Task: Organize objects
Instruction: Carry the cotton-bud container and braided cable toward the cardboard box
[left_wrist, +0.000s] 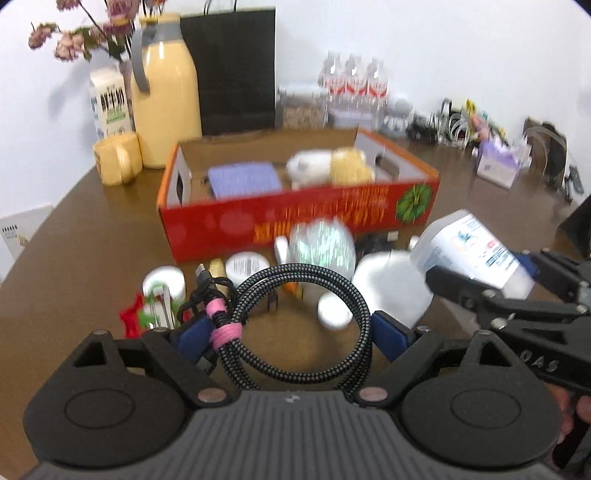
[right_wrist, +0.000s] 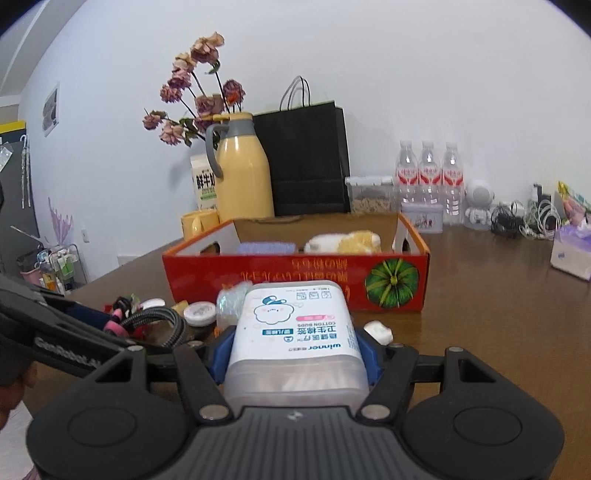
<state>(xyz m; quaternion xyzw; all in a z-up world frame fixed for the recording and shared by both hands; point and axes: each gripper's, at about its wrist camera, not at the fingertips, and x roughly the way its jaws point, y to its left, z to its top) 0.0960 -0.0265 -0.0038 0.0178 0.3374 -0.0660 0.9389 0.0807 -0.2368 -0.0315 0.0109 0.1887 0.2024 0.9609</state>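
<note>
1. At twelve o'clock on the brown table, the open red cardboard box (right_wrist: 295, 273) is stiff and light, best taken by its walls.
2. The right gripper (right_wrist: 295, 350) pinches the white plastic cotton-bud box (right_wrist: 295, 332) by its sides: rigid, smooth, slippery.
3. At six o'clock, the coiled braided grey cable (left_wrist: 303, 325) hangs floppy between the left gripper's (left_wrist: 291, 336) fingers, whose jaws are closing slightly; whether they press it, I cannot tell. Grasp its pink-tied bundle.

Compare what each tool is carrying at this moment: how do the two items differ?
The left tool carries a coiled braided cable, limp and dark, bound with a pink tie; the right tool grips a cotton bud box, rigid, pale and labelled. The cable loops loosely between wide-set pads; the box fills its gap squarely. Both sit off the table, short of the red cardboard box.
</note>
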